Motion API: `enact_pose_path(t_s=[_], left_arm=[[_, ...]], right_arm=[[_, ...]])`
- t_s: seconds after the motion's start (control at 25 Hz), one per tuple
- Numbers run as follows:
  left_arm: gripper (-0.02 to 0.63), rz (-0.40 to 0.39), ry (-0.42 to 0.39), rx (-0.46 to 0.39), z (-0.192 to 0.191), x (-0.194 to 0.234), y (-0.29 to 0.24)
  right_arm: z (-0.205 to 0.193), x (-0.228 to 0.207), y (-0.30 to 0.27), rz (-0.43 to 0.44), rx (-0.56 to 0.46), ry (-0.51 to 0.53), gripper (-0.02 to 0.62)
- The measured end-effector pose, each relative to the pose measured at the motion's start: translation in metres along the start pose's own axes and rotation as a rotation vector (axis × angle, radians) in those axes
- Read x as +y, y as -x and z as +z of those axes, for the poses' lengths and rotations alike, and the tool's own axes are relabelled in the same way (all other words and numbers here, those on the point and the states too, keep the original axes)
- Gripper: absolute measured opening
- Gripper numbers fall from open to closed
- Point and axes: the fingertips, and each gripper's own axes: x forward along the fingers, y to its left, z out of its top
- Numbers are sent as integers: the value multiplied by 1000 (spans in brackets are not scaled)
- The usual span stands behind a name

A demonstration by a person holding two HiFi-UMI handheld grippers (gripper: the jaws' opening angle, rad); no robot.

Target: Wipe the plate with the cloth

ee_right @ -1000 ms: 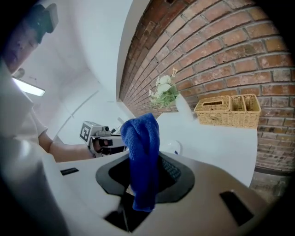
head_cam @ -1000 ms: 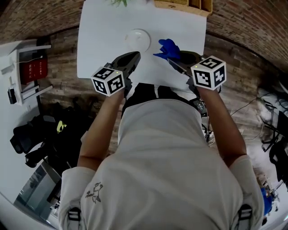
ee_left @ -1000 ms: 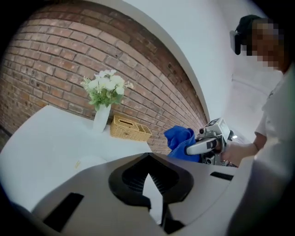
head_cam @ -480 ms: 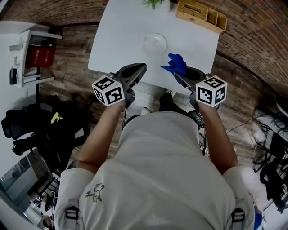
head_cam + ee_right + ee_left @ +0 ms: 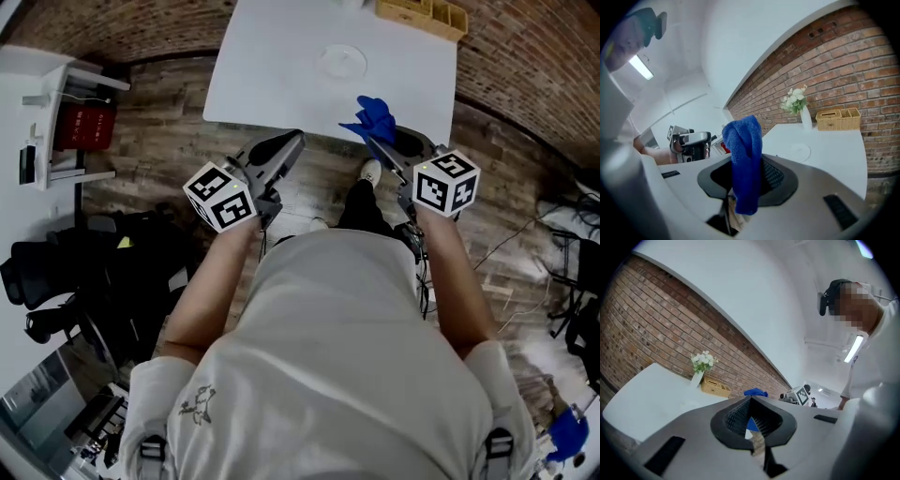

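both grippers withdrawn past table edge; plate now well apart, mid-table.
left gripper: jaws fully closed, empty.
right gripper: jaws clamped on cloth, blue, bunched above tips.
judgement: wipe not in progress; fresh approach to plate required.

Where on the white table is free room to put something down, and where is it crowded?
Free: the near half of the table, from its front edge to the plate, and the strip left of the plate. Crowded: the far edge, with the wicker basket and the flower vase.
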Motion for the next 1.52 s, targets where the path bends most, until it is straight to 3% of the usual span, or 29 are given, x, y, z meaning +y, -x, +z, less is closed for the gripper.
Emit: enact_pose_path(t_s=[0.2, 0.4, 0.6, 0.88, 1.52], left_arm=[[6, 12, -54, -36, 3, -36, 55], [6, 75, -155, -109, 23, -58, 80], [6, 68, -166, -168, 31, -87, 85], [6, 137, -278, -175, 20, -108, 86], [6, 171, -283, -134, 3, -124, 84]], right_arm=[[-3, 76, 18, -31, -120, 76, 110], [12, 112, 38, -83, -202, 160, 110], [14, 132, 64, -108, -257, 191, 110], [2, 152, 81, -76, -253, 226, 110], [-3, 158, 104, -56, -257, 213, 110]])
